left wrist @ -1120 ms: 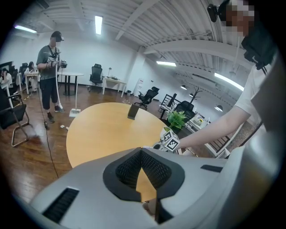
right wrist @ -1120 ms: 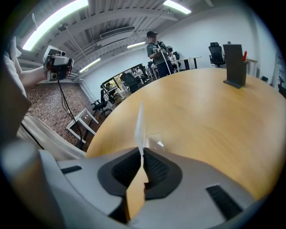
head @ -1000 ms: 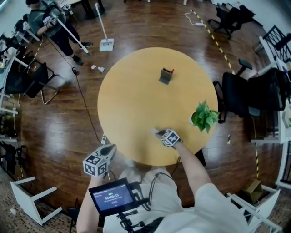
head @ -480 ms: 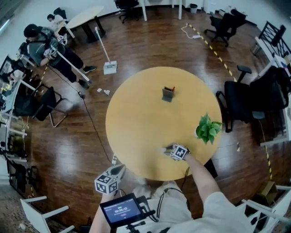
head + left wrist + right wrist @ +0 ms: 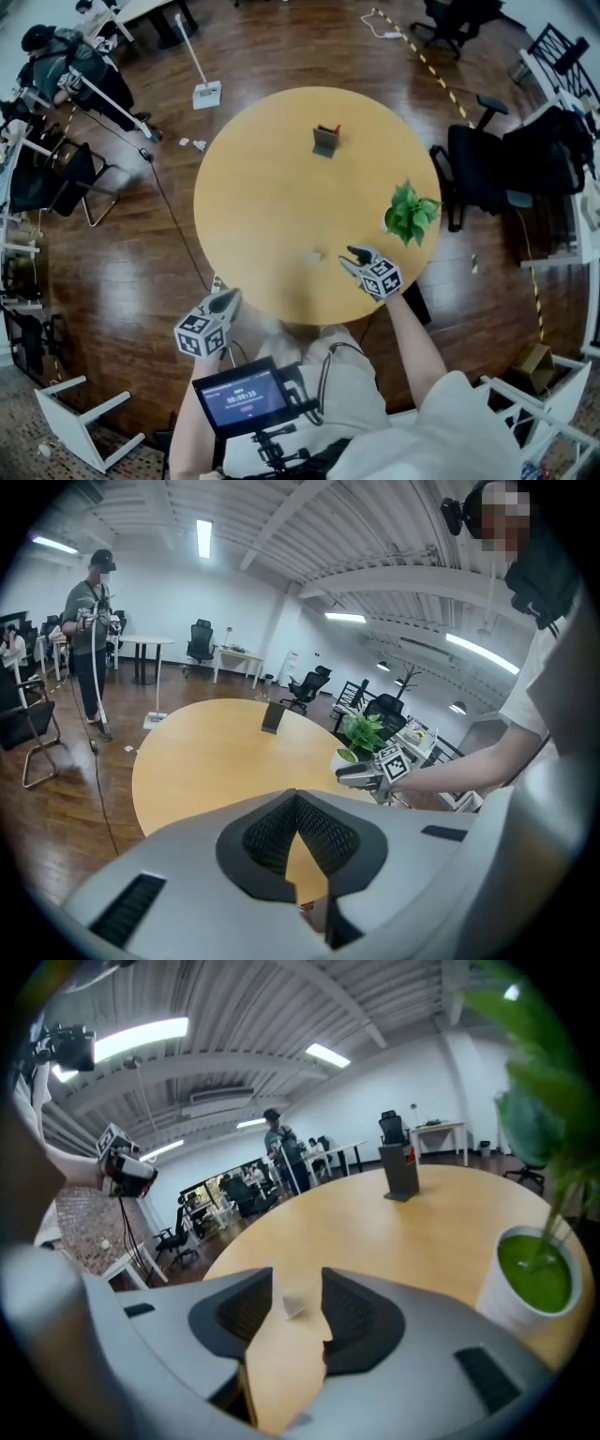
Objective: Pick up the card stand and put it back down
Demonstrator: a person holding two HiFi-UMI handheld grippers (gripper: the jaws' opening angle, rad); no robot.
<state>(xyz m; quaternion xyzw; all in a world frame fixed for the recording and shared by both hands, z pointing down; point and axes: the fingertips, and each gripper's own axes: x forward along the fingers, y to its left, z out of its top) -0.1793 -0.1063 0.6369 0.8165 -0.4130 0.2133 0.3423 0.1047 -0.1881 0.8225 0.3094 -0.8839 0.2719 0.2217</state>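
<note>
Two tongs in view. Right tongs [image 5: 347,257] seen opening over near part of round surface [image 5: 262,187], nothing pressed by pads. Small pale card stand [image 5: 310,255], probably (too small for detail), seen lying on surface just left of tips, in line with gap, untouched. Left tongs [image 5: 230,297] clenched, empty, held off near-left edge. Dark upright holder [image 5: 325,141] set at far side; potted plant [image 5: 409,212] at right edge.

Dark wooden floor [image 5: 281,56] surrounds the round desk [image 5: 272,206]; black office chairs [image 5: 473,173] stand at right of frame; strip lights [image 5: 203,538] line the ceiling.
</note>
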